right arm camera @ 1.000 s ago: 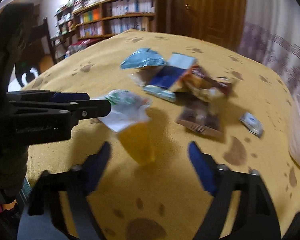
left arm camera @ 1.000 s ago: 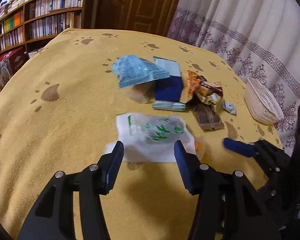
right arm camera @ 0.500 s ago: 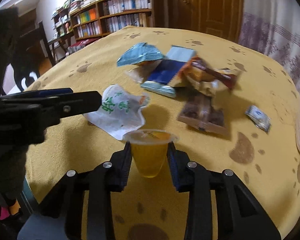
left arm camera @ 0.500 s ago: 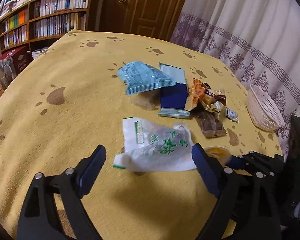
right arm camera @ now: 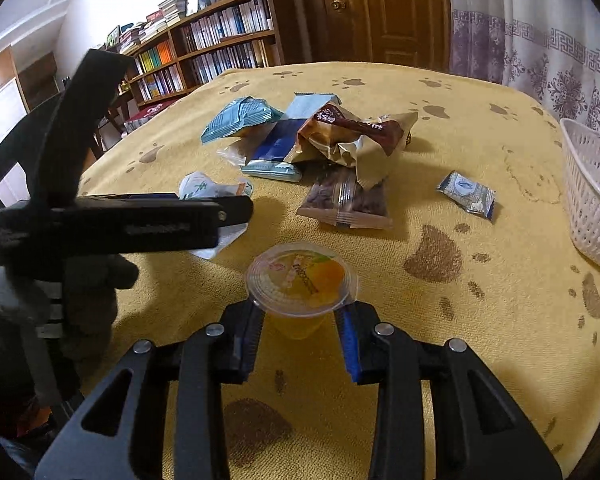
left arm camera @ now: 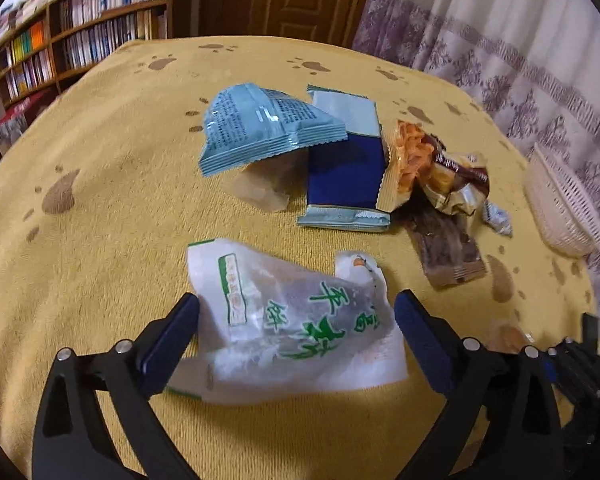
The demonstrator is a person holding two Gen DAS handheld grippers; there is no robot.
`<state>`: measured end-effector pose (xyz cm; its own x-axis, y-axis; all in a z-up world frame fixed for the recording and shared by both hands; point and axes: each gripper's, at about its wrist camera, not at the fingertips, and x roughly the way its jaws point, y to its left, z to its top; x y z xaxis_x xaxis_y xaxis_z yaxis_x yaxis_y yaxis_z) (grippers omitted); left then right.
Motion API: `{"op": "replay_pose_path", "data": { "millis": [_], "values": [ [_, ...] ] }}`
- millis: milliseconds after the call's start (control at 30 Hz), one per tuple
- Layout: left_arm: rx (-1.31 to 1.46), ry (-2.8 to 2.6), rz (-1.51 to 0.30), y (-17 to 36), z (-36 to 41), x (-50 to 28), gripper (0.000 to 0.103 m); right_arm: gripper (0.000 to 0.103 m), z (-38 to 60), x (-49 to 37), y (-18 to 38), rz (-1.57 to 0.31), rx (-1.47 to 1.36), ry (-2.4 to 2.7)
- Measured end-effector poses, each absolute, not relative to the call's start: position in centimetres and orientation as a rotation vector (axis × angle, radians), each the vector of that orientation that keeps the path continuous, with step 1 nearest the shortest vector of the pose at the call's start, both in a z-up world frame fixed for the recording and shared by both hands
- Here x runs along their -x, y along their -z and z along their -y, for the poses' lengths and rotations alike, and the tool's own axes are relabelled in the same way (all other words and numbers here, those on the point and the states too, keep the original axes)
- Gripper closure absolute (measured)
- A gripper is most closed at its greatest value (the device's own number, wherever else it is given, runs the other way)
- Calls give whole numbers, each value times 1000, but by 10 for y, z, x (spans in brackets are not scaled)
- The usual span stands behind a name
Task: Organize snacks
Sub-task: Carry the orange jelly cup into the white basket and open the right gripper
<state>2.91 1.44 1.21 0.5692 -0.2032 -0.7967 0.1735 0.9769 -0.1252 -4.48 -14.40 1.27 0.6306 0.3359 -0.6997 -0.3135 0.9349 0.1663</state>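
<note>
My right gripper (right arm camera: 302, 332) is shut on a yellow jelly cup (right arm camera: 300, 280) and holds it above the yellow cloth. My left gripper (left arm camera: 296, 320) is open, its jaws on either side of a white packet with green writing (left arm camera: 292, 320) that lies on the cloth. The left gripper also shows in the right wrist view (right arm camera: 140, 224), covering most of that packet (right arm camera: 204, 188). Beyond lie a light blue packet (left arm camera: 260, 128), a dark blue packet (left arm camera: 344, 172), an orange and brown bag (left arm camera: 432, 164), a brown bar (left arm camera: 448, 248) and a small candy (right arm camera: 466, 194).
A white plastic basket (right arm camera: 592, 196) stands at the table's right edge; it also shows in the left wrist view (left arm camera: 560, 200). Bookshelves (right arm camera: 204, 52) and a wooden door (right arm camera: 380, 12) are behind the table. A dark chair (right arm camera: 4, 160) stands at the left.
My right gripper has lifted the jelly cup higher and toward itself. My left gripper has opened wide and moved forward, so its jaws now flank the white packet.
</note>
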Motion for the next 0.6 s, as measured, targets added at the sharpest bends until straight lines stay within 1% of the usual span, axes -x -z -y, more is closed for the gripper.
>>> {"op": "replay_pose_path", "data": {
  "millis": [67, 100, 133, 200, 233, 267, 467, 600],
  "values": [
    [-17, 213, -937, -10, -8, -29, 7, 68, 147, 45, -13, -806, -40, -375],
    [-51, 207, -934, -9, -5, -28, 10, 68, 148, 45, -13, -806, -45, -374],
    [-82, 192, -925, -9, -3, -27, 19, 68, 149, 45, -14, -805, -49, -373],
    [-89, 195, -916, -10, -4, -24, 30, 68, 153, 45, -15, -801, -60, -365],
    [-83, 195, -916, -12, -6, -23, 44, 68, 156, 46, -16, -799, -68, -361],
    [-75, 194, -916, -14, -7, -22, 53, 68, 158, 46, -16, -796, -74, -357],
    [-62, 220, -891, -28, -9, -12, 61, 68, 171, 45, -26, -766, -111, -327],
    [-73, 242, -861, -40, -1, -6, 63, 68, 183, 45, -37, -735, -133, -305]
  ]
}}
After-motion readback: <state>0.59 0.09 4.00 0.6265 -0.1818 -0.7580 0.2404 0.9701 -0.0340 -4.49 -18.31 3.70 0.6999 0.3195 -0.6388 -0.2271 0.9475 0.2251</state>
